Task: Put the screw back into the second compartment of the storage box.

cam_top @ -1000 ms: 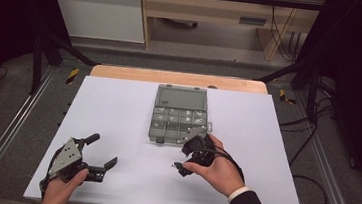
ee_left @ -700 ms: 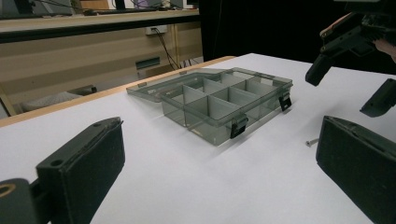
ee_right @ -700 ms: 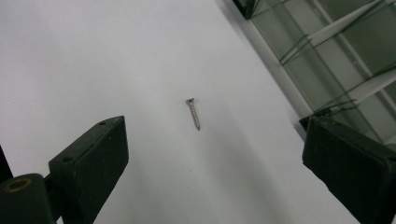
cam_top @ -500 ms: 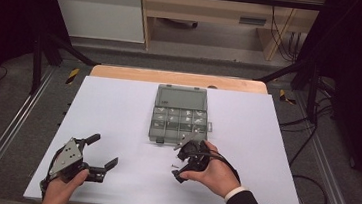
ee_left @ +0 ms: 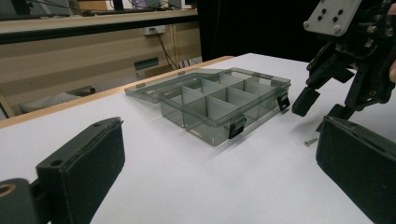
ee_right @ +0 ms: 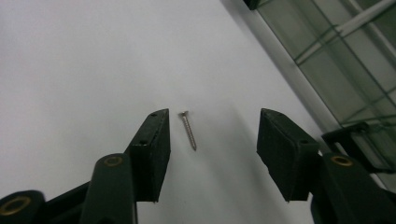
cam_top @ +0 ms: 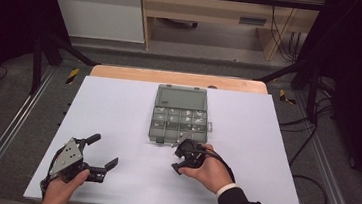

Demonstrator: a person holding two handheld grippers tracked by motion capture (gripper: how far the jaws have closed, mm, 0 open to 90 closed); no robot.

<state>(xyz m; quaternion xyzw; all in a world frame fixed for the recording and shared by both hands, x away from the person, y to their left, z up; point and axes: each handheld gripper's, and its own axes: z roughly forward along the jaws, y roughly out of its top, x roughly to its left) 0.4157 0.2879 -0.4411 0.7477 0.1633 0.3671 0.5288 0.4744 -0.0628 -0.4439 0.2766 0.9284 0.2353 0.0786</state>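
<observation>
Right hand-held gripper (ee_right: 212, 128) is straddling a loose screw (ee_right: 188, 130) on the counter (ee_right: 70, 70), jaws released for pickup; left hand-held gripper (cam_top: 99, 152) is lying released

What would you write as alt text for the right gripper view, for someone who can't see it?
A small screw lies on the white table between the two open black jaws of the right tongs, nearer the jaw on the picture's left and touching neither. The edge of a clear compartment box crosses the upper right corner.
</observation>
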